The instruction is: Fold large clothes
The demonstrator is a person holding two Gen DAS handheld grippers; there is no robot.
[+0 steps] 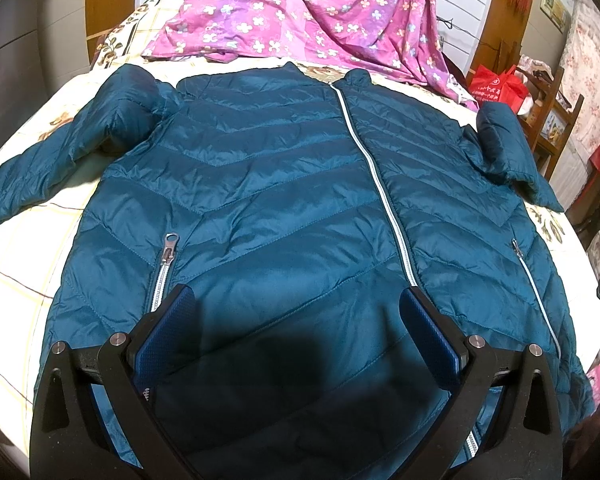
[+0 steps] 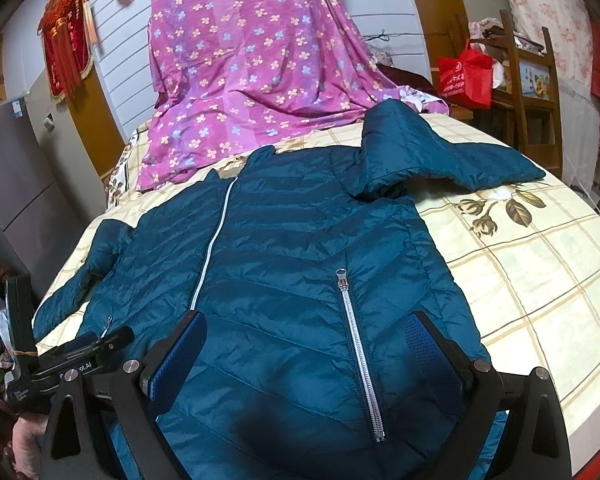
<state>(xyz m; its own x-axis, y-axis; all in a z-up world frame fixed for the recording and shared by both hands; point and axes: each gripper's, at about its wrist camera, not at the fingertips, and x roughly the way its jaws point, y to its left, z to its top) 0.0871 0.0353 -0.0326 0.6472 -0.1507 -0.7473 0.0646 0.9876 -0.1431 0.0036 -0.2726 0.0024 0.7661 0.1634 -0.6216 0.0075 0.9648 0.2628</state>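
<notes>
A teal quilted puffer jacket (image 1: 280, 184) lies front up on the bed, zipped shut with a white centre zipper (image 1: 376, 168). Its collar points away from me. My left gripper (image 1: 296, 296) is open over the lower front, between the left pocket zipper (image 1: 164, 264) and the centre zipper, with nothing clamped. My right gripper (image 2: 308, 320) is also open, over the jacket (image 2: 300, 240) near its hem, straddling the right pocket zipper (image 2: 356, 340). One sleeve (image 1: 40, 168) stretches out to the left. The other sleeve (image 2: 440, 160) is bent upward at the shoulder. The left gripper (image 2: 104, 338) shows low in the right wrist view.
The bed has a cream checked sheet with flower prints (image 2: 540, 280). A purple flowered cloth (image 1: 300, 12) is heaped at the far end. A wooden chair with a red bag (image 2: 466, 76) stands to the right. A grey cabinet (image 2: 16, 184) stands to the left.
</notes>
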